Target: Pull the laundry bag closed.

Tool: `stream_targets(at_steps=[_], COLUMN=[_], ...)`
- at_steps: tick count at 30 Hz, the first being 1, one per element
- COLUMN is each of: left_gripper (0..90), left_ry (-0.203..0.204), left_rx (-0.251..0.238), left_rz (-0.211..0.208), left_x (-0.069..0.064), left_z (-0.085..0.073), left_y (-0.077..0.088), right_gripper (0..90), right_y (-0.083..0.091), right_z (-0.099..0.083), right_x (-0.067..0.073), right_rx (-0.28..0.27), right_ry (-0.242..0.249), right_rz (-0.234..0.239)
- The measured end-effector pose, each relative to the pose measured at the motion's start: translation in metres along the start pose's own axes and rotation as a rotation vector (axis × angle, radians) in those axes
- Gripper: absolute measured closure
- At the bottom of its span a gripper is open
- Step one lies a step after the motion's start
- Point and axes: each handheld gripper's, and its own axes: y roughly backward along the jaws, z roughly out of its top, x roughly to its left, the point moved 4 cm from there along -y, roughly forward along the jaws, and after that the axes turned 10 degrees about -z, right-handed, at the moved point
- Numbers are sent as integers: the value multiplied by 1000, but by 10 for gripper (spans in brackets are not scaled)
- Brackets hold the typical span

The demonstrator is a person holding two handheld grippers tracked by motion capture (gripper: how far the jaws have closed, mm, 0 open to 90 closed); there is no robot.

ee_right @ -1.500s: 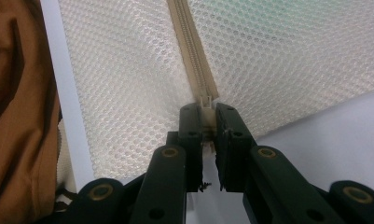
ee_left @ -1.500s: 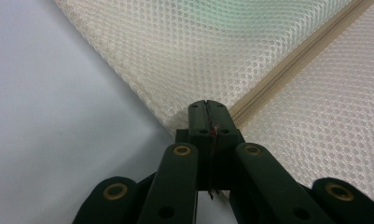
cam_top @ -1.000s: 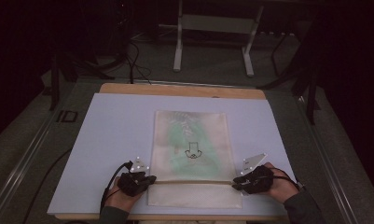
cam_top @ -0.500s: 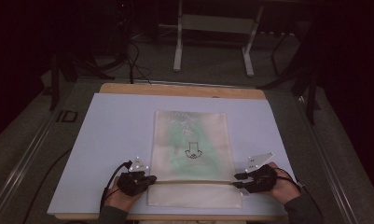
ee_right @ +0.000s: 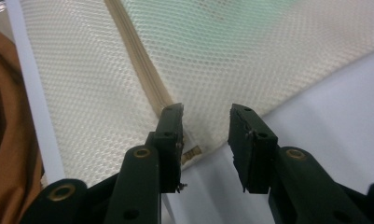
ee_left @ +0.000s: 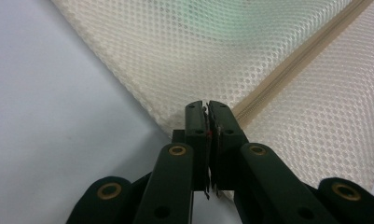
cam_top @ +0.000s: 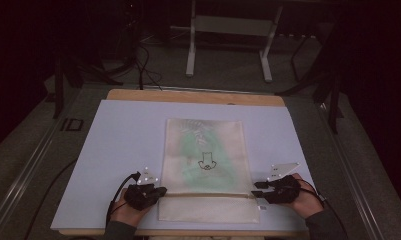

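Mesh bag (cam_top: 205, 165) lies flat mid-table. Your right gripper (ee_right: 205, 121), at the bag's near right corner, has just been opening, jaws apart off the zipper (ee_right: 142, 74). Left gripper (ee_left: 208, 109) stays pinched shut on the bag's left edge. Zipper looks done; release left next.

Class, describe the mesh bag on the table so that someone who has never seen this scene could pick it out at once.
On the white table sheet, look to the middle of the near half. The mesh bag lies flat there, cream, with a zipper across its near end; green cloth and a small black drawing show through it.

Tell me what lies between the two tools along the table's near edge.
In the high view, the mesh bag with its zipper spans from left tool to right tool.
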Motion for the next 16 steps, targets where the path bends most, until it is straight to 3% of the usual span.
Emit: stream_targets(at_steps=[9,16], left_gripper=[855,832], left_ry=[7,11], left_rx=[-21,-48], left_rz=[33,108], left_x=[5,12], left_z=[-1,-2], left_y=[3,9], right_gripper=[615,581], right_y=[-2,-4], right_z=[-6,-13], right_x=[-6,-12], right_rx=[-6,-16], right_ry=[-38,-81], right_rz=[-30,-66])
